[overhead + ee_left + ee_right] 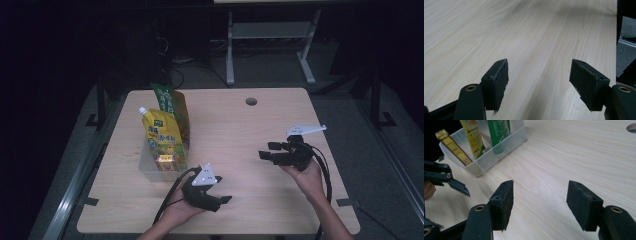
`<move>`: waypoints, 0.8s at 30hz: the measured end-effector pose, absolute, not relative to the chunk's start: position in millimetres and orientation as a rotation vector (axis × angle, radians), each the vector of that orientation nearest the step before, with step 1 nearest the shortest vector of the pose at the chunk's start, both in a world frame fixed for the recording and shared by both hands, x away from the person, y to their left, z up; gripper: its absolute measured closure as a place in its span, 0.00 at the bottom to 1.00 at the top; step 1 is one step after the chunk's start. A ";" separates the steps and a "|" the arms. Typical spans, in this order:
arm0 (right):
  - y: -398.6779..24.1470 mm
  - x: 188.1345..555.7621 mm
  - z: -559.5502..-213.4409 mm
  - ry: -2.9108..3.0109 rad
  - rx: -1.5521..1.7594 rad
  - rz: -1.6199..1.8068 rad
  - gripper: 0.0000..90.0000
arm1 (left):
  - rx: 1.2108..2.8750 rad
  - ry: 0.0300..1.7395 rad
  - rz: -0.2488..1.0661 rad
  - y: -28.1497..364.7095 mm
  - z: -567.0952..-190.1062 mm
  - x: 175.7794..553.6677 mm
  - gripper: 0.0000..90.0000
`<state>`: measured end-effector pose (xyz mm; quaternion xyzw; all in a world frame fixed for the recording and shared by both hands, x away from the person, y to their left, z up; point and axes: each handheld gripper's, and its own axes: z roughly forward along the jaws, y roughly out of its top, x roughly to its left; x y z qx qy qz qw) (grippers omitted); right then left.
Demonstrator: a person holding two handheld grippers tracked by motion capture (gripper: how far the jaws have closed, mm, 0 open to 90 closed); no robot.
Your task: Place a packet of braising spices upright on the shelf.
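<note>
Bin (150, 167): a clear plastic tub at the left of the high view, left of both grippers; its low walls prop the packs upright so they cannot topple.
Yellow pouch (161, 137): stands in the bin with its white cap up, leaning on the green bag (175, 110) behind it.
Small box (165, 162): wedged at the bin's near end, below the pouch.
Left gripper (220, 192): lower middle of the high view, fingers (497, 82) spread apart over bare table (240, 135), holding nothing, pointing away from the bin.
Right gripper (265, 150): right of middle, fingers (504, 200) wide apart and empty, aimed toward the bin, probably lining up for a reach to the packs.
</note>
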<state>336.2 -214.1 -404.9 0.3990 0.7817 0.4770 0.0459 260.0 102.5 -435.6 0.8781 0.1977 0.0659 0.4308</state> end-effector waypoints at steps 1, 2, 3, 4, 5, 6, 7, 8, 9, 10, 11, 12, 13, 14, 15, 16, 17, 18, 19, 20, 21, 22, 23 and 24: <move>-214.3 335.6 -405.6 2.382 1.210 1.460 0.42 | 2.196 0.491 0.167 103.2 -435.2 260.3 0.34; -214.7 333.5 -406.5 2.385 1.215 1.458 0.42 | 2.191 0.495 0.167 103.3 -435.3 260.1 0.33; -215.0 331.8 -407.5 2.391 1.216 1.454 0.42 | 2.190 0.497 0.168 103.6 -435.2 260.1 0.33; -215.5 330.4 -409.1 2.394 1.211 1.451 0.42 | 2.189 0.499 0.167 103.7 -435.3 260.2 0.33; -215.9 328.8 -410.4 2.397 1.211 1.446 0.42 | 2.190 0.498 0.169 103.8 -435.5 260.1 0.33; -216.5 327.1 -411.5 2.398 1.213 1.443 0.42 | 2.190 0.498 0.169 103.8 -435.6 260.1 0.33; -217.7 324.7 -412.8 2.395 1.218 1.444 0.42 | 2.190 0.500 0.168 103.8 -435.7 260.0 0.33; -218.8 323.8 -414.0 2.394 1.210 1.448 0.42 | 2.192 0.497 0.169 104.0 -435.9 260.0 0.33; -220.0 322.2 -415.4 2.395 1.220 1.445 0.42 | 2.193 0.497 0.169 104.0 -436.0 260.1 0.33; -221.2 320.6 -416.9 2.396 1.227 1.447 0.42 | 2.193 0.500 0.168 103.9 -436.3 260.1 0.33; -222.6 318.6 -418.9 2.397 1.234 1.444 0.42 | 2.194 0.500 0.169 103.9 -436.4 260.0 0.33; -223.5 317.3 -419.9 2.401 1.239 1.444 0.42 | 2.194 0.500 0.168 103.8 -436.6 259.9 0.33; -224.7 315.8 -421.4 2.400 1.237 1.444 0.42 | 2.196 0.500 0.167 103.7 -436.8 259.9 0.33; -225.8 314.3 -422.8 2.398 1.240 1.444 0.42 | 2.194 0.504 0.165 103.4 -437.1 259.9 0.33; -227.1 312.5 -424.4 2.398 1.246 1.445 0.42 | 2.193 0.506 0.163 103.4 -437.3 259.9 0.33; -228.0 311.2 -425.4 2.399 1.252 1.445 0.42 | 2.193 0.506 0.163 103.4 -437.4 259.9 0.33; -229.2 309.6 -426.6 2.399 1.258 1.446 0.41 | 2.193 0.507 0.164 103.4 -437.5 259.9 0.33; -230.3 308.3 -427.8 2.398 1.262 1.449 0.41 | 2.194 0.507 0.164 103.4 -437.8 259.9 0.33; -231.6 306.6 -429.2 2.395 1.266 1.454 0.41 | 2.196 0.505 0.164 103.6 -437.9 260.0 0.33; -232.5 304.9 -430.1 2.391 1.272 1.459 0.41 | 2.196 0.506 0.165 103.6 -438.1 260.0 0.33; -233.3 303.2 -430.8 2.389 1.277 1.464 0.41 | 2.196 0.507 0.165 103.6 -438.2 259.9 0.33; -234.0 302.1 -431.7 2.388 1.278 1.466 0.41 | 2.196 0.508 0.165 103.5 -438.4 259.7 0.32; -234.6 300.3 -432.2 2.387 1.285 1.466 0.41 | 2.198 0.506 0.166 103.5 -438.5 259.6 0.32; -235.5 299.0 -433.1 2.389 1.277 1.468 0.41 | 2.199 0.506 0.166 103.5 -438.6 259.6 0.32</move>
